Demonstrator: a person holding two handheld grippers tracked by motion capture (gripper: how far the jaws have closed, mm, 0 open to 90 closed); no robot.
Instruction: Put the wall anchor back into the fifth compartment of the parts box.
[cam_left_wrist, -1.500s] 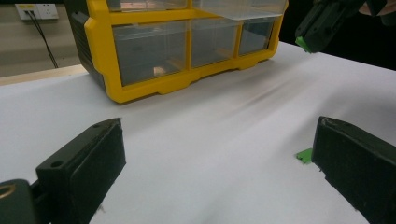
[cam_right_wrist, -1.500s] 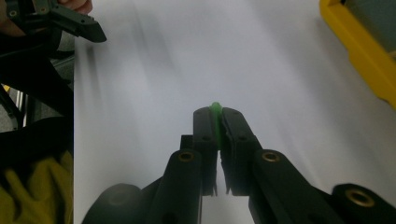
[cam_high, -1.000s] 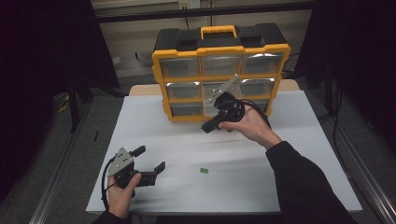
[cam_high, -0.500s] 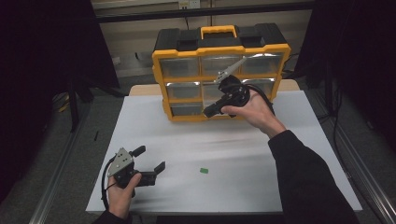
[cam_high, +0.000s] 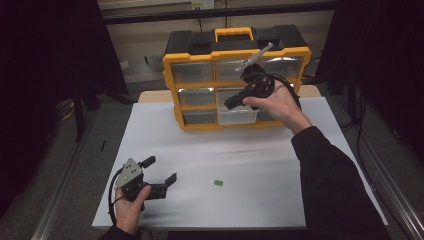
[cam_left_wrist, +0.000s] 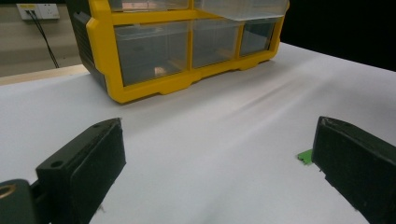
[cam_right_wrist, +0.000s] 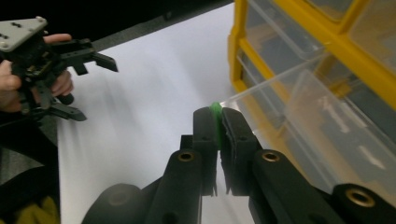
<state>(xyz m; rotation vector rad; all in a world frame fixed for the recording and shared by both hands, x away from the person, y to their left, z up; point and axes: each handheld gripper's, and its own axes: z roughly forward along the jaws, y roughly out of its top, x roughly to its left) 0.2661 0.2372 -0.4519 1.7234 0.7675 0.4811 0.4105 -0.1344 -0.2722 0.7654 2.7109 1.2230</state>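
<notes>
A yellow and black organizer (cam_high: 235, 54) with clear drawers stands at the back of the white table. Its lower middle drawer (cam_high: 237, 116) is pulled out. My right gripper (cam_high: 229, 106) hangs in front of the organizer, just above that drawer, pointing down and left. In the right gripper view its jaws (cam_right_wrist: 218, 116) are shut on a small green piece (cam_right_wrist: 215, 108) beside the open drawer's rim (cam_right_wrist: 280, 88). My left gripper (cam_high: 162, 170) rests at the table's front left, open and holding nothing. A second small green piece (cam_high: 218, 183) lies on the table by its right jaw (cam_left_wrist: 306, 155).
The white table sheet (cam_high: 250, 155) spreads between the organizer and the front edge. The organizer's yellow frame (cam_left_wrist: 105, 51) and closed bottom drawers face the left gripper. Dark curtains stand at both sides, and a metal rail (cam_high: 385, 185) runs along the right.
My right hand has risen and moved farther back along the organizer's front, with the green piece still in its jaws. The left hand has kept still.
</notes>
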